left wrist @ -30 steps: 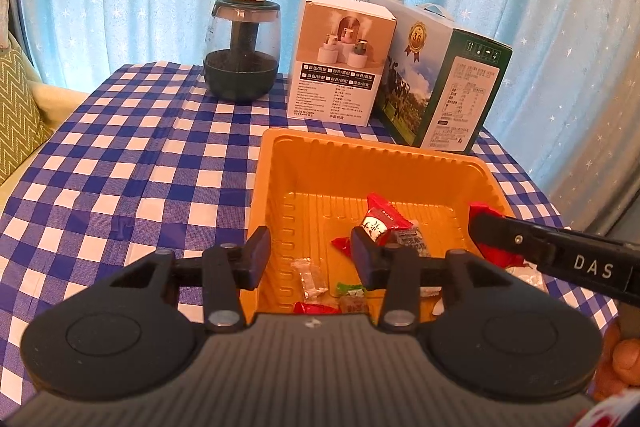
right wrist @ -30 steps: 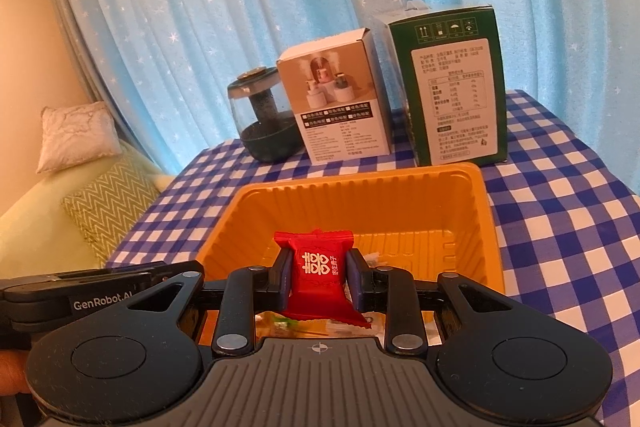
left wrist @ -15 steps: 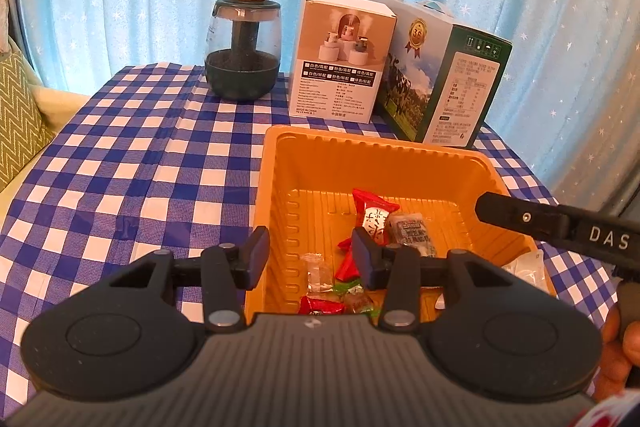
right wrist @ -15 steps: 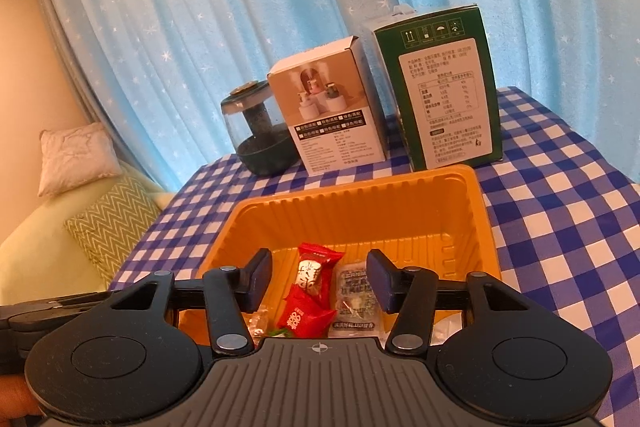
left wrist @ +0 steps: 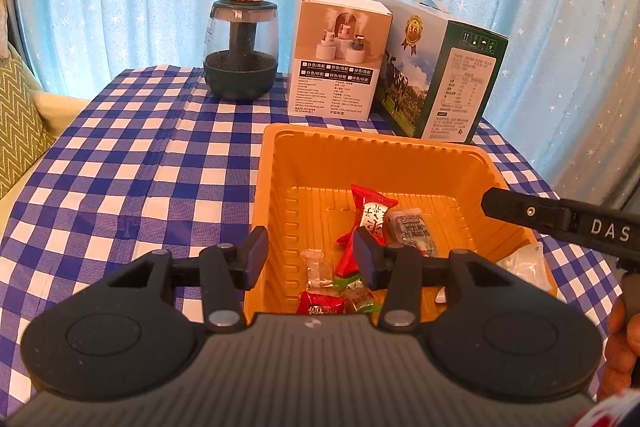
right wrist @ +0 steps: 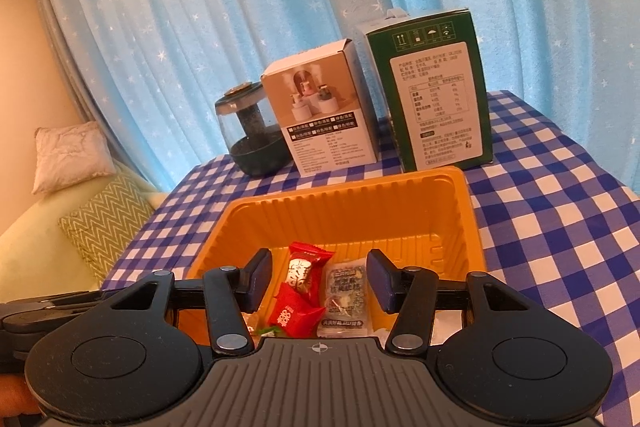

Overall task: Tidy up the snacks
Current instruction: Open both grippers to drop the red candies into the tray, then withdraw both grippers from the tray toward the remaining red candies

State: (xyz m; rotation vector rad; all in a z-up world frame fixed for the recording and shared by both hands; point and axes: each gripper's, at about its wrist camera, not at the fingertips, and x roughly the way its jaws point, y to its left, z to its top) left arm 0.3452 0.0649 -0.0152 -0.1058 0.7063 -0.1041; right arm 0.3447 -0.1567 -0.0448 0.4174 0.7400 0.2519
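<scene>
Right wrist view: right gripper point(right wrist: 318, 283), jaws now wide and empty, has dropped its red candy point(right wrist: 295, 315) at lower centre into the orange tray point(right wrist: 344, 207); left gripper point(left wrist: 308, 255) gapes idle.

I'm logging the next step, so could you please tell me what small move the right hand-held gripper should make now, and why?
Probably lift the right hand-held gripper back from the orange tray: it is open and empty, and the red candy already lies inside.

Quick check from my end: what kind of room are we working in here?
Most likely a home living room: a table with a blue checked cloth, starry blue curtains behind it, and a sofa with cushions alongside.
</scene>
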